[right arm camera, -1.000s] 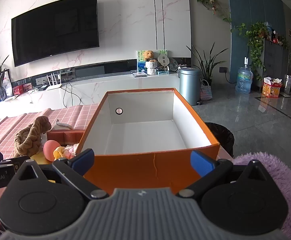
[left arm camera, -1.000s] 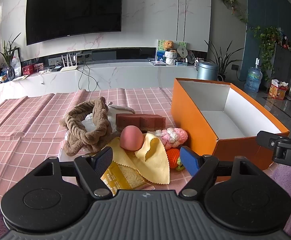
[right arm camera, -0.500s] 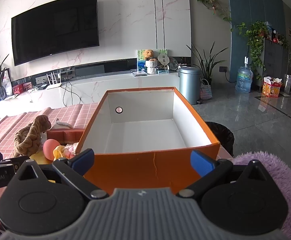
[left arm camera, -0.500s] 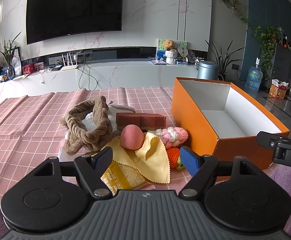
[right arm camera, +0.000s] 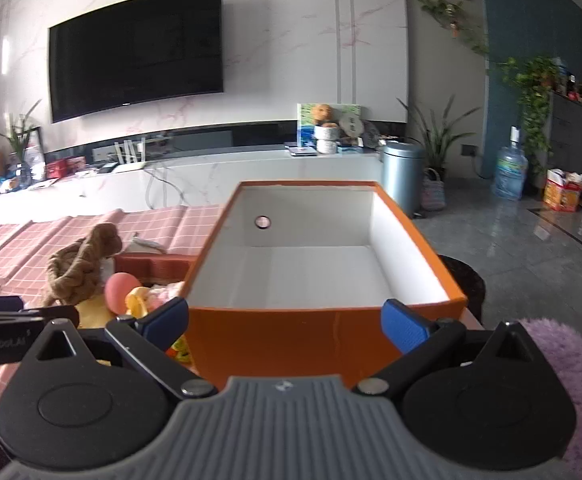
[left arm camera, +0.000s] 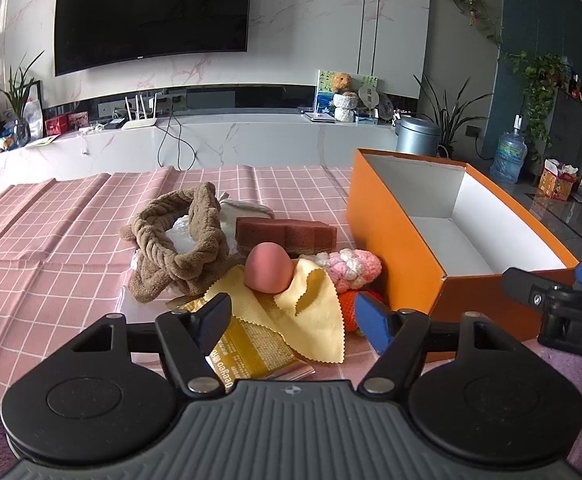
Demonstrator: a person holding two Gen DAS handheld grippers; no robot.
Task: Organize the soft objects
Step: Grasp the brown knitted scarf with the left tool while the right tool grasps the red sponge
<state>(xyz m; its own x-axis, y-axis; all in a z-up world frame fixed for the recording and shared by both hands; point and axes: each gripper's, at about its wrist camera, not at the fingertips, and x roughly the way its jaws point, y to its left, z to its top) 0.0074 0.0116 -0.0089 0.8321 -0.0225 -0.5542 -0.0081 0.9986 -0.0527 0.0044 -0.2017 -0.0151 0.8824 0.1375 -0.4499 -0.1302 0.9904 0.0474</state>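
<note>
A pile of soft things lies on the pink checked tablecloth (left arm camera: pixel 51 248): a brown braided headband (left arm camera: pixel 179 248), a dark red sponge (left arm camera: pixel 287 234), a pink egg-shaped puff (left arm camera: pixel 269 267), a yellow cloth (left arm camera: pixel 311 312), a pink crochet piece (left arm camera: pixel 351 266), an orange crochet piece (left arm camera: pixel 349 308) and a gold packet (left arm camera: pixel 255 350). My left gripper (left arm camera: pixel 291 318) is open and empty just in front of the pile. An empty orange box (right arm camera: pixel 311 264) stands to the right. My right gripper (right arm camera: pixel 285 320) is open and empty at its near wall.
The right gripper (left arm camera: pixel 563 300) shows at the right edge of the left wrist view. A fluffy purple rug (right arm camera: pixel 571 360) lies at the right. A white TV counter (left arm camera: pixel 211 136) runs behind the table. A black bin (right arm camera: pixel 467 284) stands beyond the box.
Both grippers have lifted very slightly and stay open. Nothing on the table has moved.
</note>
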